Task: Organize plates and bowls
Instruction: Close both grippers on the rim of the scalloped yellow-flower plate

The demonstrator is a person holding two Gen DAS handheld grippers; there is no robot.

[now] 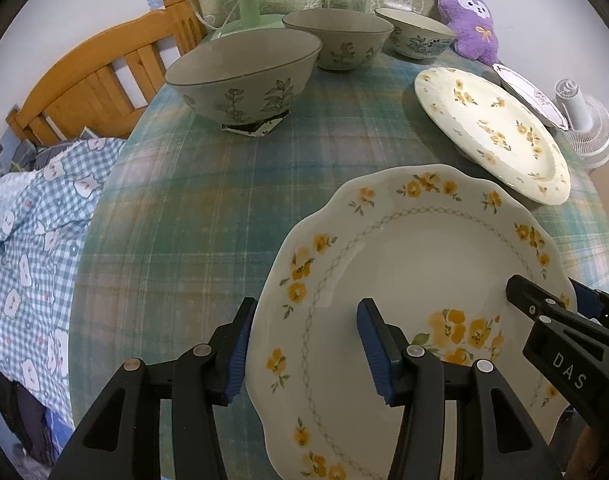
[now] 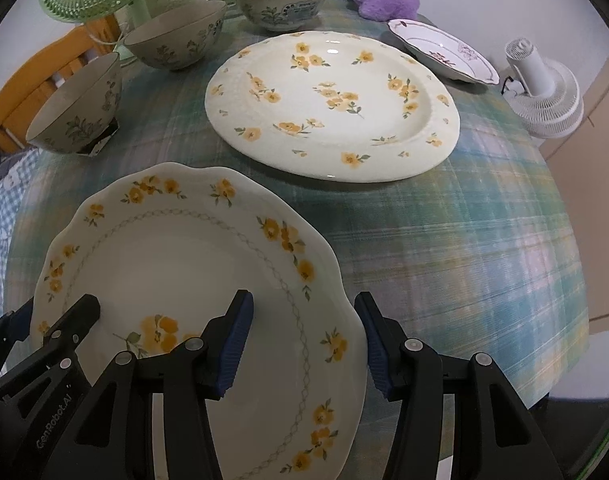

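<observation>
On the worktop the scalloped plate lies nearest. The left gripper has open jaws around its left rim, not pressing; the right gripper likewise at its right rim. Behind, three bowls, then the big plate.

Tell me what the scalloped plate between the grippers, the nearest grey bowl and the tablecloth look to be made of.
Scalloped plate: probably glazed porcelain or ceramic; glossy cream surface, printed yellow flowers. Nearest grey bowl: likely ceramic with a duller, matte-looking glaze and a dark rim. Tablecloth: woven fabric by its plaid weave and soft, unreflective look.
</observation>
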